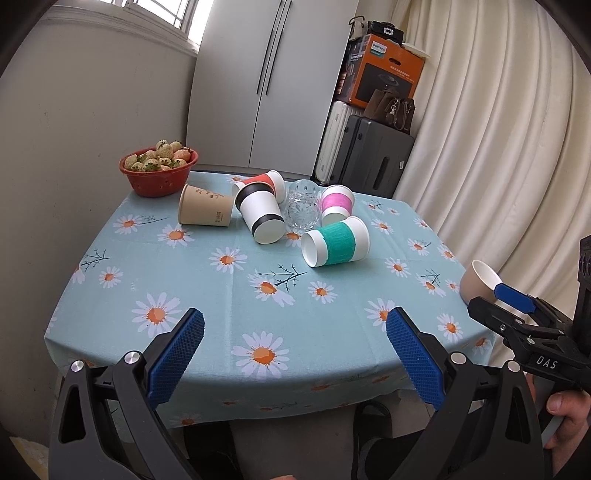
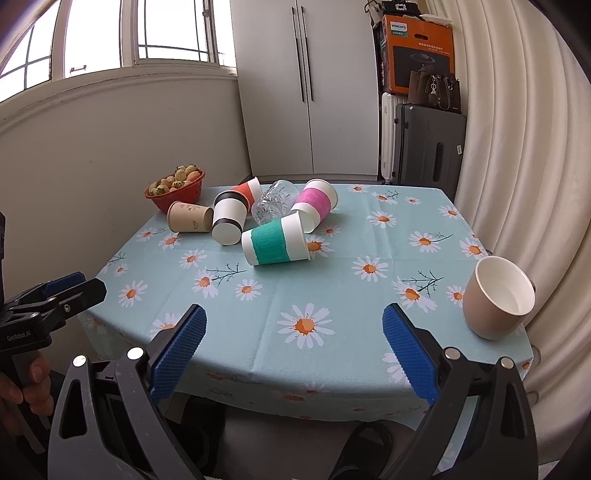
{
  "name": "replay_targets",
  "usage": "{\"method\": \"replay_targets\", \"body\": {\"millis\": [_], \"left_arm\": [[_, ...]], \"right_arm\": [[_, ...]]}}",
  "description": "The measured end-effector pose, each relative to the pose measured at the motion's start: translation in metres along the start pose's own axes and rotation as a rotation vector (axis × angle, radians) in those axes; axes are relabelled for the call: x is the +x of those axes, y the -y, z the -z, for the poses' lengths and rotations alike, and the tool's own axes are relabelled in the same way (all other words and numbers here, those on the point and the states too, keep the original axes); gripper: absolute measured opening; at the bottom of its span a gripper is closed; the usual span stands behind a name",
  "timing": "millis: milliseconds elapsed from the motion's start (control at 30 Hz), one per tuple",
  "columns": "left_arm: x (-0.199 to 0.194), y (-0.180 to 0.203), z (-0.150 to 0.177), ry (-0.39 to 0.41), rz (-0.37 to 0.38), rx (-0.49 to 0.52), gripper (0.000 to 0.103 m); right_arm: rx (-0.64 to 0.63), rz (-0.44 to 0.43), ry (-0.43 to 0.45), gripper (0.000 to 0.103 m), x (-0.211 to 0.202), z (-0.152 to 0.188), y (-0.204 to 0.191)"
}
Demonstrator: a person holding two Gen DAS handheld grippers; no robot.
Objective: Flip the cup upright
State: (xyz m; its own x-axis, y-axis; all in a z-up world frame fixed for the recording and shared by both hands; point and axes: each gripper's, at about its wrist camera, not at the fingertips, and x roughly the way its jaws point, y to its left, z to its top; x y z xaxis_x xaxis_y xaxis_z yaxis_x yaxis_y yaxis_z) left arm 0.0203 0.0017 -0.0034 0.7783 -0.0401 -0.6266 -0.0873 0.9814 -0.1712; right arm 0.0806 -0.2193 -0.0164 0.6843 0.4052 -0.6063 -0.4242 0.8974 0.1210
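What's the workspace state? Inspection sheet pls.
Surface: table with a blue daisy cloth.
Job's things: six cups on their sides in a far cluster: kraft cup, black-band cup, red cup, glass, pink cup, green cup. Tan cup stands upright near the right edge.
Clutter: red bowl of strawberries at the far left corner.
Grippers: left gripper open, holding nothing, over the near edge; right gripper likewise.
Cables: nothing seen.
Surroundings: wardrobe, suitcases, orange box, curtain, window.
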Motion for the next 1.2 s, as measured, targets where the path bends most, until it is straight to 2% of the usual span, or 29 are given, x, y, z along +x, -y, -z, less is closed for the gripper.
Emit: {"method": "replay_targets", "body": {"millis": [233,433,600,667,833,933,1067,1200], "left_arm": [[0.010,-0.007,-0.020,-0.015,0.055,0.027,0.096],[0.029,-0.021,-0.044,-0.063,0.052,0.094,0.096],[0.046,-0.039,-0.057,-0.102,0.068,0.101,0.096],[0.054,-0.044,-0.060,-0.123,0.070,0.113,0.096],[0.071,-0.053,-0.066,-0.160,0.079,0.135,0.096],[0.081,-0.053,-0.068,-0.171,0.088,0.145,0.096],[0.093,-0.052,-0.070,-0.184,0.100,0.155,0.096],[0.102,-0.054,-0.074,-0.191,0.104,0.150,0.096]], "right_arm": [[0.106,-0.023,-0.117,0.095,0.031,-0.011,0.006],[0.243,-0.090,-0.213,0.095,0.074,-0.039,0.005],[0.505,-0.173,-0.363,0.095,0.132,-0.055,0.012],[0.572,-0.149,-0.430,0.095,0.154,-0.059,0.012],[0.666,-0.115,-0.455,0.095,0.190,-0.072,0.013],[0.824,-0.123,-0.479,0.094,0.210,-0.069,0.027],[1.010,-0.132,-0.520,0.088,0.232,-0.057,0.039],[1.091,-0.112,-0.512,0.080,0.244,-0.056,0.047]]}}
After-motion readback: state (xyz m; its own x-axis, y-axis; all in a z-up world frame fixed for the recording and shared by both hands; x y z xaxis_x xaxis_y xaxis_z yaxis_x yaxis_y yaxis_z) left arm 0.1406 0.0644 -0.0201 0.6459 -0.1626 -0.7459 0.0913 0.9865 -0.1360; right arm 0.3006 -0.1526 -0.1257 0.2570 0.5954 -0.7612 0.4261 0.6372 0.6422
